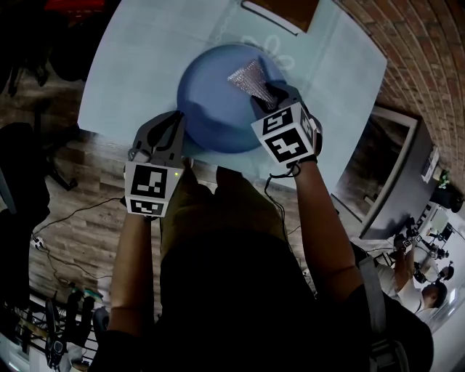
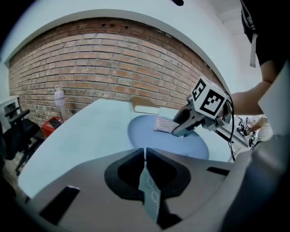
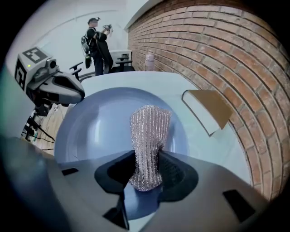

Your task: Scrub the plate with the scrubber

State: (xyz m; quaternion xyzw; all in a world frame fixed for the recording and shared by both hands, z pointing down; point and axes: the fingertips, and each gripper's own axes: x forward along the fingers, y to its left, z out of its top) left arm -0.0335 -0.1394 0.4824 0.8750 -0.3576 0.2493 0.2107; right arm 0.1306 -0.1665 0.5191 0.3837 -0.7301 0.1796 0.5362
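A round blue plate (image 1: 211,109) lies on the pale blue table (image 1: 131,65). My right gripper (image 1: 270,98) is shut on a silver mesh scrubber (image 1: 249,76), whose free end rests on the plate's far right part. In the right gripper view the scrubber (image 3: 148,136) stands up between the jaws (image 3: 146,174) over the plate (image 3: 99,127). My left gripper (image 1: 179,134) is shut, its tips on the plate's near-left rim. The left gripper view has those closed jaws (image 2: 145,154) in front of the plate (image 2: 181,145), with the right gripper (image 2: 179,131) and scrubber (image 2: 163,124) beyond.
A flat brown board (image 1: 287,14) lies at the table's far edge, past the plate. A brick wall (image 1: 407,58) runs along the right side. The table's near edge is just behind both grippers. A bottle (image 2: 59,97) stands by the wall, and a person (image 3: 97,41) stands far off.
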